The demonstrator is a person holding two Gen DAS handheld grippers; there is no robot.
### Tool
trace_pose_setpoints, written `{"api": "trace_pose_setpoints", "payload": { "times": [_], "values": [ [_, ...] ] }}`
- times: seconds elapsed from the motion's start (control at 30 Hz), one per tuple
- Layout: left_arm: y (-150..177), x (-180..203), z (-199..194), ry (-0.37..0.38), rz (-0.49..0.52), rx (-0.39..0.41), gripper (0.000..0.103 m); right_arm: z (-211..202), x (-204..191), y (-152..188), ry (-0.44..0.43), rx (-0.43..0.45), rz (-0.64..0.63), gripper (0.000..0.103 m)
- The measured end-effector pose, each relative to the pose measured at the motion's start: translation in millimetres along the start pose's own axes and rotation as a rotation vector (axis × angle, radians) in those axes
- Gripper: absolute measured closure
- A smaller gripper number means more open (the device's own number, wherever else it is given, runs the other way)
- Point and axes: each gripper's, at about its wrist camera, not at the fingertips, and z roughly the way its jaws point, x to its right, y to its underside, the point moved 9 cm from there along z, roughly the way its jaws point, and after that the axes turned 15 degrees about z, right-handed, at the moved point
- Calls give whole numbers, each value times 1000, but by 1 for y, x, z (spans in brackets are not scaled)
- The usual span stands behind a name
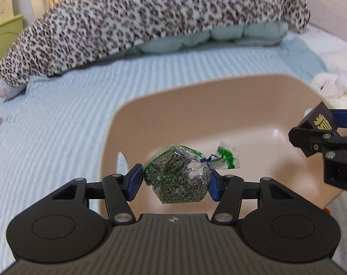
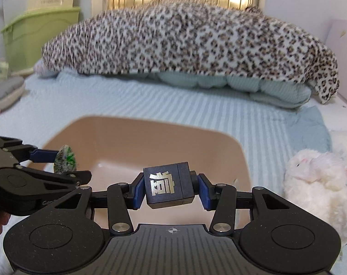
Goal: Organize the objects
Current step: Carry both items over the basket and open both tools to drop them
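Observation:
My left gripper [image 1: 174, 182] is shut on a clear bag of dried green herbs [image 1: 177, 178], tied with a blue twist, and holds it above a beige plastic basin [image 1: 196, 105]. My right gripper [image 2: 171, 189] is shut on a small black box with a gold character [image 2: 167, 186], also above the basin [image 2: 139, 142]. The right gripper and its box show at the right edge of the left wrist view [image 1: 315, 123]. The left gripper and the bag show at the left of the right wrist view [image 2: 64, 159]. The basin's visible floor is bare.
The basin sits on a light blue striped bedspread [image 1: 59, 126]. A leopard-print blanket [image 2: 185, 41] lies over a pale pillow at the back. A white plush toy [image 2: 315, 176] lies right of the basin. Green storage bins [image 2: 36, 34] stand at the far left.

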Motion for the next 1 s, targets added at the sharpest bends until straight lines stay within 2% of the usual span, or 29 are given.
{"api": "trace_pose_setpoints", "payload": {
  "times": [0.17,0.23,0.27,0.3,0.33,0.4,0.5,0.63,0.8,1.0],
  "values": [
    [9,4,15,8,10,-26,42,18,4,19,20,-52,-14,59],
    [8,3,13,13,0,-16,34,20,6,22,23,-54,-2,51],
    [8,2,10,11,-11,-11,27,18,7,22,20,-49,5,50],
    [8,0,7,7,-24,-3,22,15,7,21,17,-44,12,45],
    [7,-2,3,3,-35,7,20,11,7,19,16,-38,17,37],
    [5,-5,-9,-1,-51,25,18,-1,8,13,16,-11,24,30],
    [3,-11,-30,-14,-61,49,14,-24,11,5,17,30,31,24],
    [5,-18,-60,-14,-70,84,13,-55,18,-2,15,66,50,14],
    [16,-24,-92,-4,-97,109,11,-79,29,10,34,74,53,11],
    [45,-21,-108,-14,-78,84,10,-84,53,49,62,5,103,11]
  ]
}}
